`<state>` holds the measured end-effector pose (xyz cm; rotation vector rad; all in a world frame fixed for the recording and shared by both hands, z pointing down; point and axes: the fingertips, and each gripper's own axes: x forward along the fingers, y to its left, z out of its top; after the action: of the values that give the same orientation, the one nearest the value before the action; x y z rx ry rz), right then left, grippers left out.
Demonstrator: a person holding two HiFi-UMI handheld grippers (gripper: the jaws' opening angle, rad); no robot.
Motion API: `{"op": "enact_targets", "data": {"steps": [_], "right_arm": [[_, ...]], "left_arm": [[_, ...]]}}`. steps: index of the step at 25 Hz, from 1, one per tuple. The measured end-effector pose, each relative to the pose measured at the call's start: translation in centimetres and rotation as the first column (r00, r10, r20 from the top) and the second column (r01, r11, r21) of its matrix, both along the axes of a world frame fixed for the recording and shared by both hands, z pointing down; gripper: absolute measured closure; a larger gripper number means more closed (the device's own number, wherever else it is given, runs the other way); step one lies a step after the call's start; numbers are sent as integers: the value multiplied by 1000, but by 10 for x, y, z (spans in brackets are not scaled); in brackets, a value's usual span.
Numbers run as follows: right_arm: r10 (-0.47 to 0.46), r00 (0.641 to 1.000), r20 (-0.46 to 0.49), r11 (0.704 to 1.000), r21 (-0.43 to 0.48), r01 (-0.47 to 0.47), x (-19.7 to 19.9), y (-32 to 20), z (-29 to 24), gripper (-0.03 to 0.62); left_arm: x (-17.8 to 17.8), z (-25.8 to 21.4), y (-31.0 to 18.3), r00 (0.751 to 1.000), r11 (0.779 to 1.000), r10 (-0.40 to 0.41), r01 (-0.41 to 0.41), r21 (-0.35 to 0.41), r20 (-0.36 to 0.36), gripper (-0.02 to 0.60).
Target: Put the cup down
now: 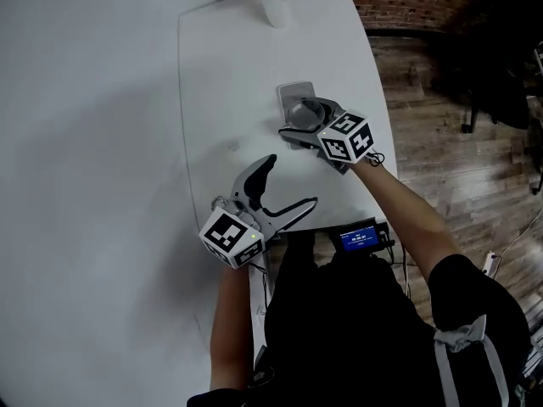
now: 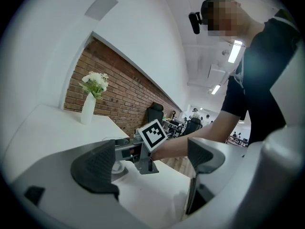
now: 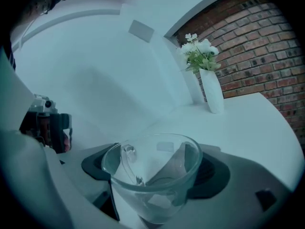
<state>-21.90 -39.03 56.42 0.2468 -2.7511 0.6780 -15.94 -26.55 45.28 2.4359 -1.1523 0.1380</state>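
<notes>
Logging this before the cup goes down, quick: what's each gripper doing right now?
left gripper: open, nothing between its jaws.
right gripper: shut on the glass cup.

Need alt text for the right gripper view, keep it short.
The right gripper holds a clear glass cup between its two dark fingers, seen close up from just above the rim. Behind it a white table runs back to a white vase of flowers, with a brick wall at the right.
</notes>
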Motion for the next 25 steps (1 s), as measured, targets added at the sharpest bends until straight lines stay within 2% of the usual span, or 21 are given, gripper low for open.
{"op": "enact_targets", "data": {"steps": [4,8,15,25], "right_arm": [[-8,1000,-3,995,97,8,-4,0,-3,143],[-45,999,-5,976,211,45,-4,10,-3,143],[-69,996,-49,947,312,81,4,19,4,146],[-63,993,-96,944,317,90,4,17,16,149]], "left_arm": [[3,0,-1,1000,1000,-5,5,-14,-5,100],[3,1,0,1000,1000,-9,9,-19,-5,100],[-2,0,1,999,999,-35,35,-14,-2,100],[-4,-1,10,999,999,-36,36,2,-11,100]]}}
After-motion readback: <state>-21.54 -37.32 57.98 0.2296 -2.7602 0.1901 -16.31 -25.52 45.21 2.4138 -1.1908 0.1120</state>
